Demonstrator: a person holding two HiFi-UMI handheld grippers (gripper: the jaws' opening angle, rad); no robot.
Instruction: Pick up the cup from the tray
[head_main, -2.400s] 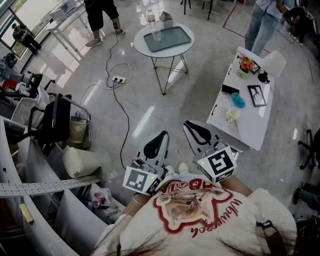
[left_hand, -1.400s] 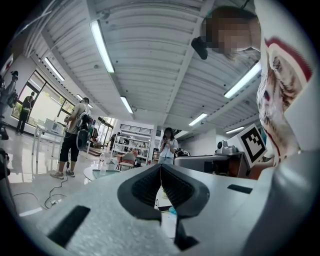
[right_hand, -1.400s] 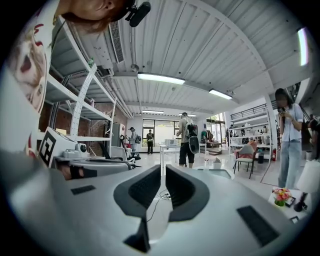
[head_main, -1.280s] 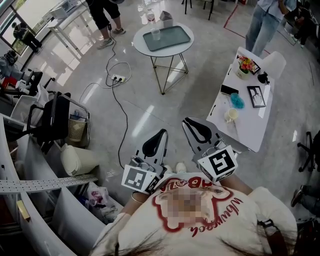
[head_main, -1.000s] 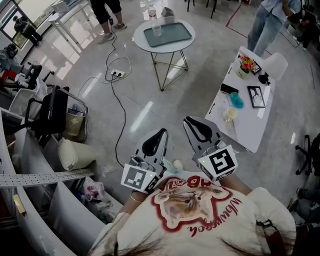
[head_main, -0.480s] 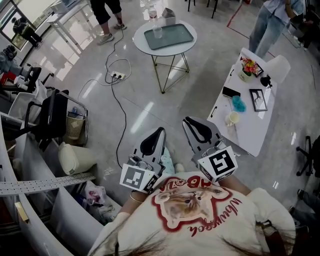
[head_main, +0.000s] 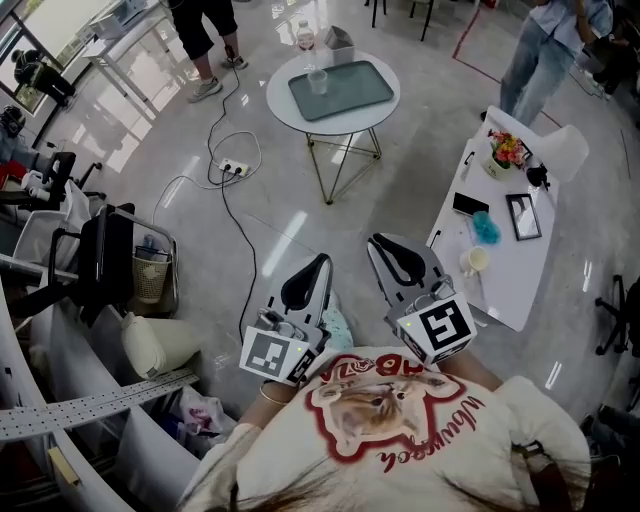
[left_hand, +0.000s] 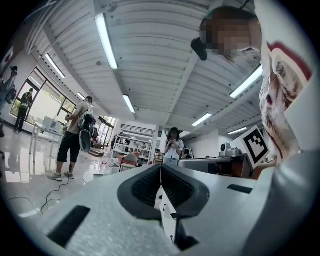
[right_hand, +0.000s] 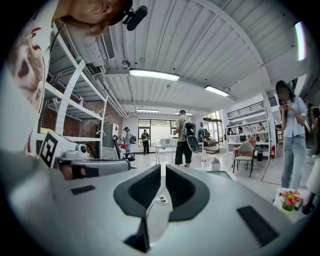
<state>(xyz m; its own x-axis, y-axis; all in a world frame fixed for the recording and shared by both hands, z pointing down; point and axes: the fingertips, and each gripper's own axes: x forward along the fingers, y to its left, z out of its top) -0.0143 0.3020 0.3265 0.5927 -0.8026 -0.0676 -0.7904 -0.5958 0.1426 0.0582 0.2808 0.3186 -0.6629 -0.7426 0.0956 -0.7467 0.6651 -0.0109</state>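
A: Two grippers are held close before the chest, is that right?
B: Yes. The left gripper (head_main: 315, 270) and the right gripper (head_main: 388, 252) are side by side. Both are level and point forward, away from the body. Their marker cubes (head_main: 437, 328) are nearest to the shirt (head_main: 400, 430), and the forearms are drawn in under it.
A: How do the jaws stand?
B: In the left gripper view the pads (left_hand: 145, 187) are pressed together along one thin line, with nothing between them. In the right gripper view the pads (right_hand: 142, 190) are closed to a narrow slit. Nothing is caught in it; only the floor shows through.
A: What lies beyond them?
B: Shiny floor (head_main: 400, 190), with a cable (head_main: 225, 200) and a power strip (head_main: 233, 167) on it. At the right stands a long white counter (head_main: 510, 275) with a mug (head_main: 473, 260) and flowers (head_main: 508, 150).
A: And the cup?
B: It is well apart from both grippers. The clear cup (head_main: 318, 80) stands upright on the dark tray (head_main: 352, 92), near the tray's left edge. The tray lies on a round white counter (head_main: 290, 112) with thin metal legs. A bottle (head_main: 306, 36) stands on this counter just behind the tray. Farther still, a person's legs (head_main: 205, 30) are at the top edge.
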